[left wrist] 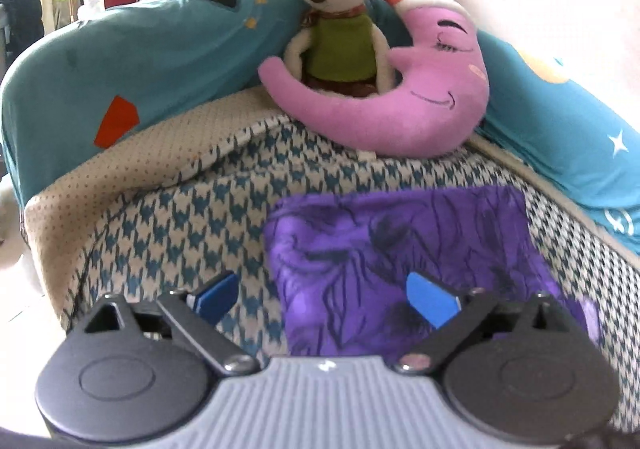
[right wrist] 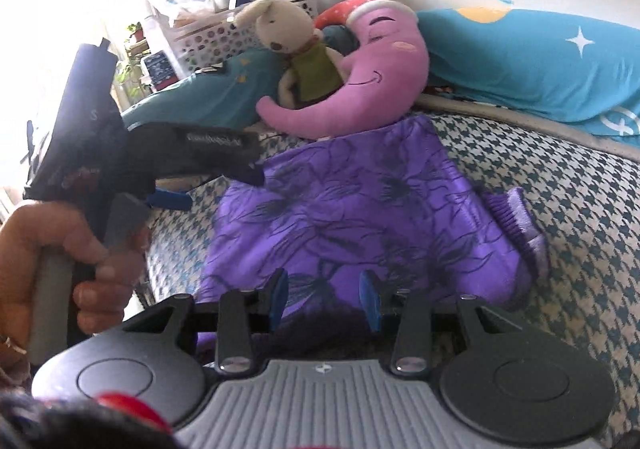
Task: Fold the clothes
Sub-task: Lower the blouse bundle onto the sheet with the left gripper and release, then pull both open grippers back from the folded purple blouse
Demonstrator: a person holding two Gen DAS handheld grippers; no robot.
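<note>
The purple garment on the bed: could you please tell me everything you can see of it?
The purple garment is thin, wrinkled fabric printed with dark leaf-like lines, with a ribbed cuff or hem at its right side. It lies roughly flat, already folded into a compact shape, on the houndstooth bedcover. Its far edge reaches the pink moon pillow. Both grippers, left and right, hover open above it.

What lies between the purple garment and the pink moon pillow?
In the left wrist view, only a bare strip of houndstooth bedcover separates the purple garment from the moon pillow.
</note>
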